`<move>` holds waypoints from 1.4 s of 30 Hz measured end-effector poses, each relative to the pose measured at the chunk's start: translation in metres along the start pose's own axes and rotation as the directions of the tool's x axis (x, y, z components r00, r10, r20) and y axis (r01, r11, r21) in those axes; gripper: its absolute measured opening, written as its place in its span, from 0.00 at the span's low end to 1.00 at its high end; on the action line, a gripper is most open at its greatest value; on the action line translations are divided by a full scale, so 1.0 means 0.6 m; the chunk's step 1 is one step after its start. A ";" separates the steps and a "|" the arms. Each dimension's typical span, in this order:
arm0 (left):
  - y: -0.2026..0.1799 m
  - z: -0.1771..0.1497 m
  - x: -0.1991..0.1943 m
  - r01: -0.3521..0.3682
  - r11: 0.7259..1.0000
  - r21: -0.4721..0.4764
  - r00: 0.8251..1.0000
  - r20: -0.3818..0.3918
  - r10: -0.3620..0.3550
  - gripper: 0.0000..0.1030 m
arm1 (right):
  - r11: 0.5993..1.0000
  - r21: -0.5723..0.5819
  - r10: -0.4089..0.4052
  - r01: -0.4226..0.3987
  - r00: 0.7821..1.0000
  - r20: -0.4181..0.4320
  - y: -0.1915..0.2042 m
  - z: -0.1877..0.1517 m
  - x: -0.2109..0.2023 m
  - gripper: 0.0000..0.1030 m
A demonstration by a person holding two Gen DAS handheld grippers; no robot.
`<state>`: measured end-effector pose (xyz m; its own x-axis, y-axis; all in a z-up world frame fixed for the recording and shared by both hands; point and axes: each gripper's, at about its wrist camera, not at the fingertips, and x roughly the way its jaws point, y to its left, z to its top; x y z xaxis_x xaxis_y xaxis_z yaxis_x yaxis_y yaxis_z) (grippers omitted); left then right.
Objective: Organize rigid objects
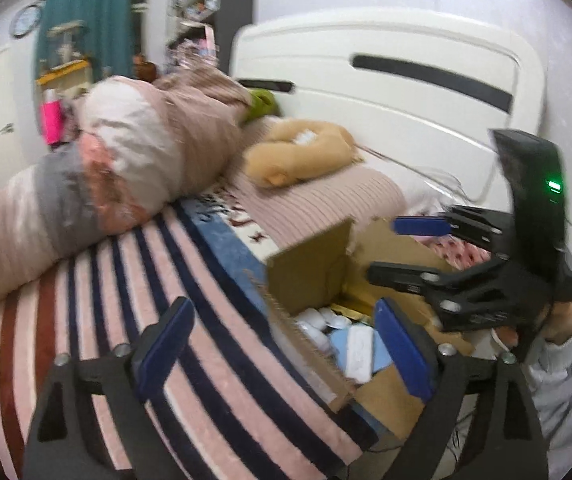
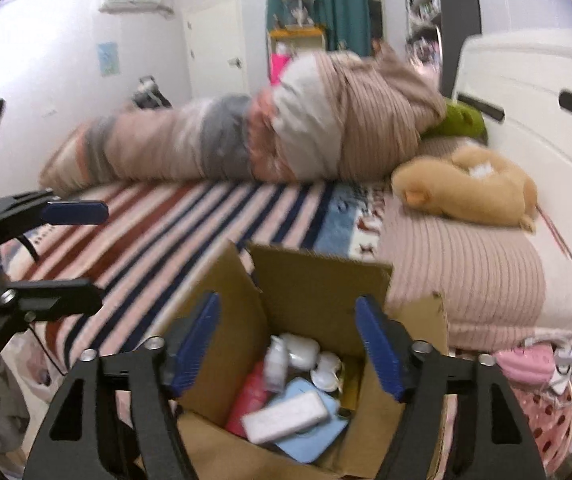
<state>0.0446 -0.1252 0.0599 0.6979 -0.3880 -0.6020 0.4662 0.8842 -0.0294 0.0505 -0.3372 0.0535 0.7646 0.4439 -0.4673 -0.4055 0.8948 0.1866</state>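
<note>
An open cardboard box [image 2: 317, 284] stands at the near edge of the bed. Inside it lie a white power bank [image 2: 284, 416], a light blue flat case [image 2: 305, 440], a pink bottle [image 2: 248, 398], a small white bottle [image 2: 276, 364] and white earbud cases [image 2: 325, 368]. My right gripper [image 2: 287, 352] is open and empty, just above the box's mouth. My left gripper [image 1: 282, 352] is open and empty, to the left of the box [image 1: 309, 276] over the striped blanket [image 1: 134, 280]. Each gripper shows in the other's view: the right gripper [image 1: 401, 248] and the left gripper [image 2: 82, 252].
A rolled-up quilt [image 2: 270, 136] lies along the far side of the bed. A tan plush toy [image 2: 469, 190] and a green one [image 2: 457, 120] rest on the pink pillow by the white headboard [image 1: 405, 100]. A pink basket [image 2: 541, 400] sits at the right of the box.
</note>
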 end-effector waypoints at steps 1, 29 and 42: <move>0.007 -0.003 -0.012 -0.030 0.999 -0.018 0.999 0.022 0.031 0.96 | 1.000 -0.007 0.009 -0.009 1.000 0.024 0.004 0.001 -0.008 0.83; 0.107 -0.089 -0.099 -0.303 0.910 -0.284 0.940 0.070 0.335 0.99 | 0.986 -0.078 0.162 -0.148 0.963 0.214 0.056 -0.014 -0.070 0.97; 0.106 -0.088 -0.097 -0.311 0.908 -0.279 0.937 0.069 0.342 0.99 | 0.985 -0.078 0.168 -0.154 0.963 0.210 0.055 -0.018 -0.070 0.97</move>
<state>0.0048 -0.0327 0.0507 0.8510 -0.0790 -0.5192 0.0544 0.9966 -0.0624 -0.0006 -0.3267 0.0702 0.7737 0.5874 -0.2372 -0.5565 0.8092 0.1887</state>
